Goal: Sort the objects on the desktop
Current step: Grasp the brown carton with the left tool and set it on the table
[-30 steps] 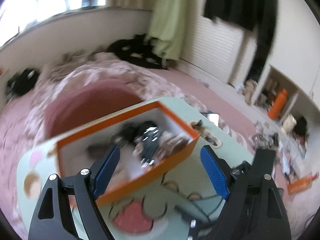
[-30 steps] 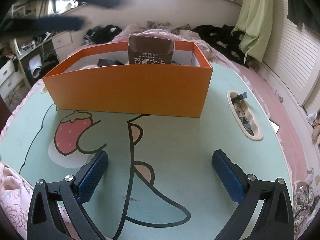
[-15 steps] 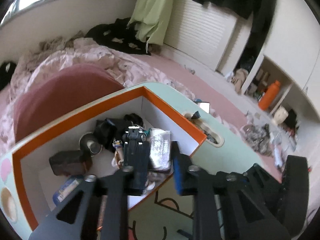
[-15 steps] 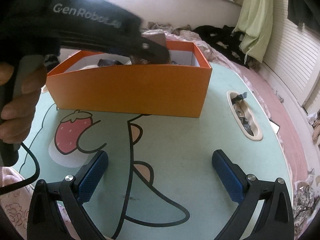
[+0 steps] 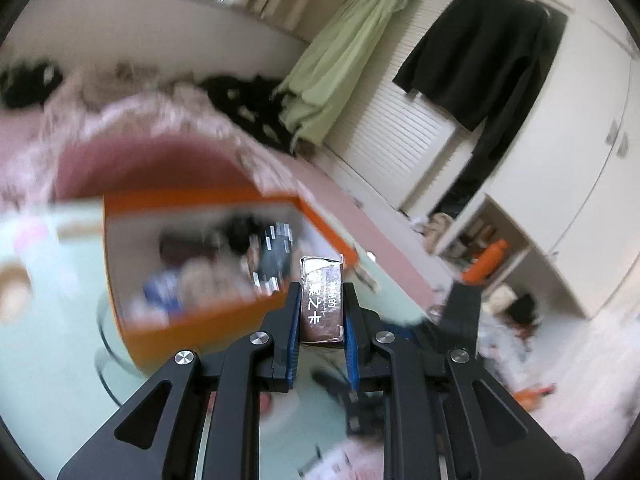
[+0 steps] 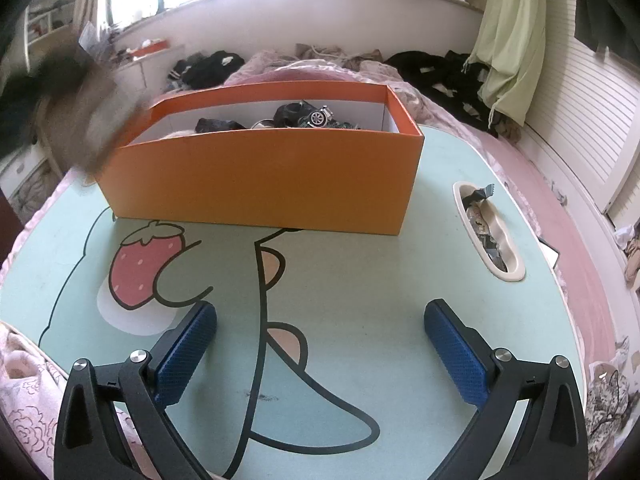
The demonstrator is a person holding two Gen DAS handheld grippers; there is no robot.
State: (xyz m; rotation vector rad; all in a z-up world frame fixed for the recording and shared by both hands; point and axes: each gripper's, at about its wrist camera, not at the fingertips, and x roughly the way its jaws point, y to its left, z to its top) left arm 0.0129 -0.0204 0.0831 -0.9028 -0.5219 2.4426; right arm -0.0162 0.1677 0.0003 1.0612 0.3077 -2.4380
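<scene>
Left gripper, wide open above orange box a second ago, now clamped on brown card box, blue pads pressing both its sides. Card box no longer standing among clutter inside orange box; now lifted clear. In right wrist view it shows as brown blur at left.

brown carton: white Chinese characters printed on its dark face; the lower two read 之卡, and the ones above them are too blurred to make out.
orange box: no lettering can be read on its walls.
desk: a strawberry cartoon print, no words.
</scene>
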